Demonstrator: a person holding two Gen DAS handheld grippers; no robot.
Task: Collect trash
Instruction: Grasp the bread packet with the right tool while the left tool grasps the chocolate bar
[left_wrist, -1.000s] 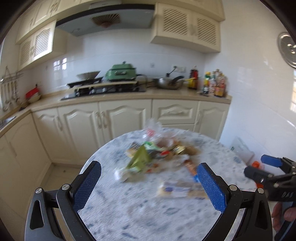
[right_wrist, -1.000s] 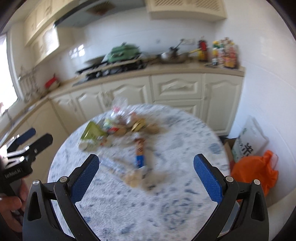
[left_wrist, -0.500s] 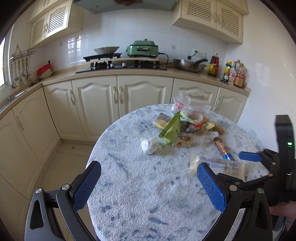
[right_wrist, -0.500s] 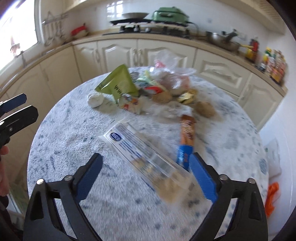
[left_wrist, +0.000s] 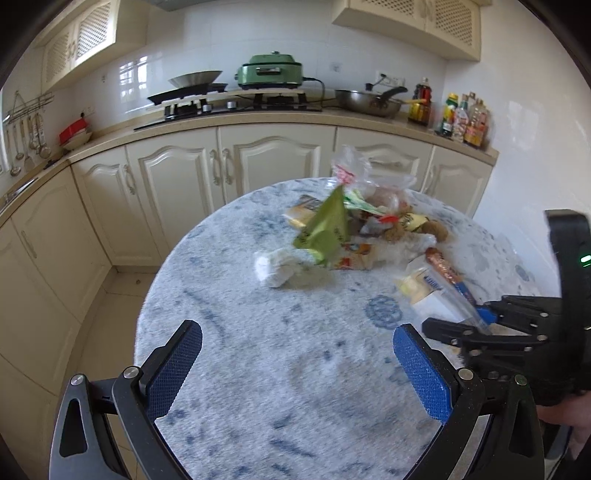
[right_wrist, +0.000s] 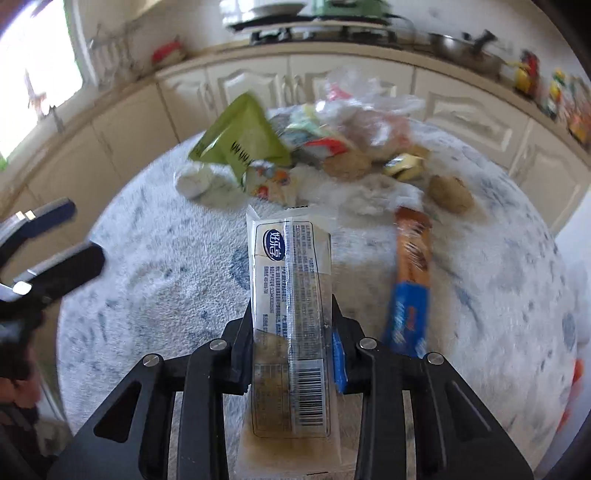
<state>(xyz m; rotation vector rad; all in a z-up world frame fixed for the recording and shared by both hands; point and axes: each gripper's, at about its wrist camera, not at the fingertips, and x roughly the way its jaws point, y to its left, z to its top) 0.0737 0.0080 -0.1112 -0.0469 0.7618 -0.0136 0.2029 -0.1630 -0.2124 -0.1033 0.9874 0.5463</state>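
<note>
Held wrapper: a long, flat, clear plastic wrapper (right_wrist: 290, 295) with a blue oval logo near its far end, blocks of small print down its length and a barcode near the lower end; pale yellowish contents show through, and the lowest part looks brown-stained. It runs up the middle of the right wrist view, from the bottom edge toward the trash heap.
Right tongs: the right tongs (right_wrist: 291, 332) have just been closing and now pinch the wrapper across its width, black arms on both sides, a blue pad edge showing at the right.
Same grip, other view: at the right edge of the left wrist view the right tongs (left_wrist: 469, 325) clamp the near end of the wrapper (left_wrist: 428, 295).
Left tongs: the left tongs (left_wrist: 297, 369) stand wide apart in the lower part of their own view, with blue textured pads and nothing between them, only the counter beyond.
Counter: a round counter (left_wrist: 258, 332) with a fuzzy white cloth-like cover mottled in blue.
Trash heap: toward the upper middle of both views; a green triangular packet (right_wrist: 240, 144) standing tilted, a crumpled white tissue wad (left_wrist: 275, 267) at its left, a clear crinkled plastic bag (right_wrist: 365, 99) behind, and a yellow foil wrapper (right_wrist: 402, 166).
Snack bar wrapper: a narrow orange-and-blue wrapper (right_wrist: 410, 280) lying flat, just to the right of the held wrapper.
Brown lumps: two rounded brown lumps (right_wrist: 448, 194) at the right side of the heap; what they are cannot be told.
</note>
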